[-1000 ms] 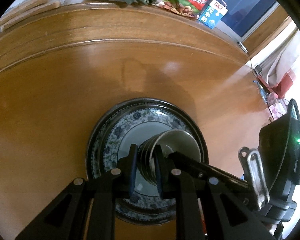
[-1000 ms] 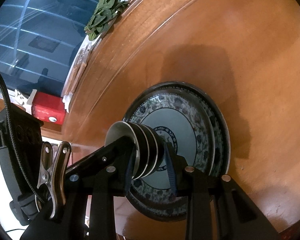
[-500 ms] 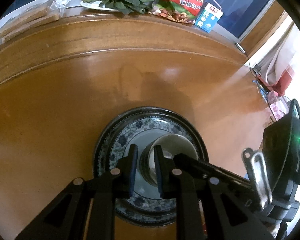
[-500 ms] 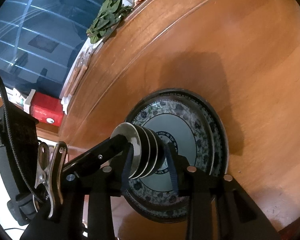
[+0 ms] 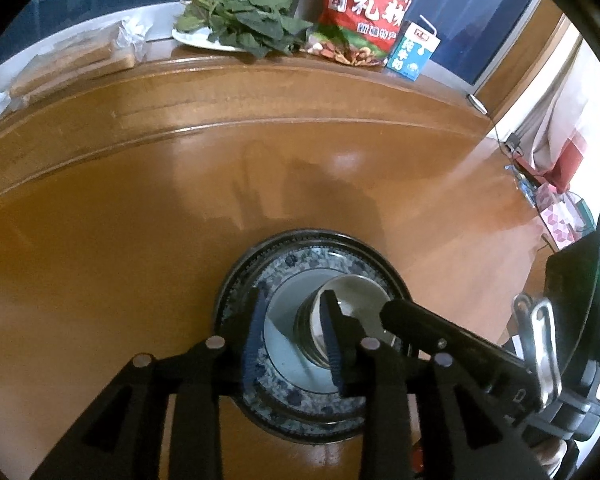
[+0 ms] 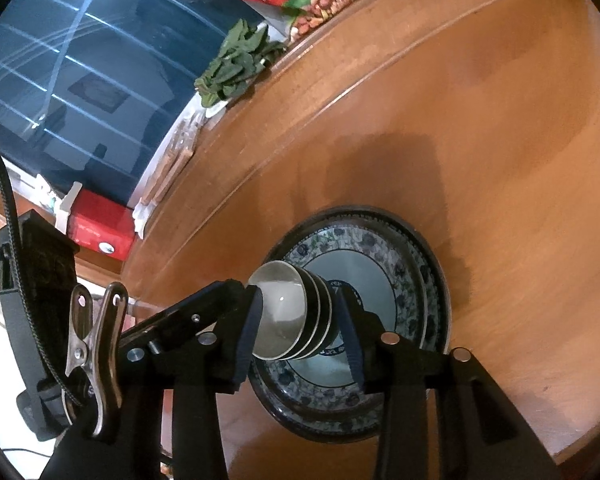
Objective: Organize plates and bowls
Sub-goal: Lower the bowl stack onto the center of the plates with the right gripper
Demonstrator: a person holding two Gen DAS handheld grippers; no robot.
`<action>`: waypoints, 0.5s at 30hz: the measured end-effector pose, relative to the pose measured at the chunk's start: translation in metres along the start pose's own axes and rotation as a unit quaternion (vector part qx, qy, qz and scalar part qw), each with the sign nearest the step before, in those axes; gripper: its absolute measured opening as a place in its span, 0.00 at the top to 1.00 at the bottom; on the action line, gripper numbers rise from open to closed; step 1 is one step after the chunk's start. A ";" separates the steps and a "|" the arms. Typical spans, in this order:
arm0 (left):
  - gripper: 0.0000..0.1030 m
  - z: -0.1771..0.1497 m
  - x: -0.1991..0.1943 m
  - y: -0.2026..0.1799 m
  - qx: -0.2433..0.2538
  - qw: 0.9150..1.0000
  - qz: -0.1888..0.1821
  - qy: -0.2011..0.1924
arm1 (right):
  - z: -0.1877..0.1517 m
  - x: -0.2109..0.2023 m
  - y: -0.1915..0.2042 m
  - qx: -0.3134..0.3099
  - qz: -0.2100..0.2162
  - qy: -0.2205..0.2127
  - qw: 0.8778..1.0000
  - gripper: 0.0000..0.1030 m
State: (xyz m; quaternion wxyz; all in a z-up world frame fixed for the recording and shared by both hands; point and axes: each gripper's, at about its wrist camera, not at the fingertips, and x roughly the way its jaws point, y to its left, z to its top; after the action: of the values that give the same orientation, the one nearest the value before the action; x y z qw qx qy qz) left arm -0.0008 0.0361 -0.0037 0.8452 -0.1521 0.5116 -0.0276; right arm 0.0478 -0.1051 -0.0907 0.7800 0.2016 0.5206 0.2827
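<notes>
Stack of small bowls [image 5: 342,320] sits nested in the centre of the patterned plates [image 5: 300,268], which lie stacked on the round wooden desk [image 5: 140,220].

Left claw [image 5: 294,340]: jaws have just been opening, now moderately apart. In the left wrist view its right blue pad overlaps the bowl rim and its left pad is clear of the bowls, over the plate well. Grip looks let go, no pinch on the rim.

Right claw [image 6: 300,334]: jaws have just been opening too, a moderate gap. The bowl stack [image 6: 296,316] lies between the pads in the right wrist view. The left pad is at the rim of the top bowl and the right pad is just beside the lowest bowl; can't tell if either still touches, but nothing looks squeezed.

The two claws face each other across the stack, close together; the left claw's finger [image 6: 204,308] shows just left of the right claw.

Edges: dark outer plate rim [image 6: 432,248] rings the blue floral plate [image 6: 404,280]. Ahead of both claws is broad bare desk top up to a raised ring line [image 5: 260,126]. Beyond that, at the far desk edge: leafy greens on a white plate [image 5: 244,30], red snack bag [image 5: 364,4], small milk carton [image 5: 414,52], wrapped sticks [image 5: 80,60]. Desk edge falls off near the right claw's left side.
</notes>
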 end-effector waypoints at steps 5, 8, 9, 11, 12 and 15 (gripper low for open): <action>0.70 -0.006 -0.008 0.001 0.017 1.000 0.007 -0.006 | -0.009 -0.008 0.008 -0.029 -0.022 -0.021 0.999 0.61; 0.66 -0.013 -0.012 0.002 0.026 1.000 0.013 -0.012 | -0.017 -0.015 0.016 -0.057 -0.040 -0.041 0.997 0.61; 0.66 -0.016 -0.014 0.003 0.031 0.999 0.016 -0.015 | -0.019 -0.016 0.019 -0.065 -0.045 -0.046 0.996 0.61; 0.65 -0.022 -0.018 0.004 0.039 0.999 0.022 -0.019 | -0.024 -0.020 0.023 -0.083 -0.057 -0.054 0.993 0.61; 0.65 -0.024 -0.020 0.003 0.043 0.999 0.024 -0.021 | -0.027 -0.022 0.025 -0.092 -0.062 -0.057 0.992 0.60; 0.61 -0.032 -0.023 0.004 0.049 0.998 0.027 -0.024 | -0.037 -0.027 0.032 -0.117 -0.078 -0.063 0.988 0.54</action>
State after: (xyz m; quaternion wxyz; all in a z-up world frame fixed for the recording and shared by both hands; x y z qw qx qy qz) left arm -0.0402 0.0371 0.0016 0.8642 -0.0976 0.4928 -0.0261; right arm -0.0022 -0.0974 -0.0661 0.8489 0.0852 0.4481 0.2670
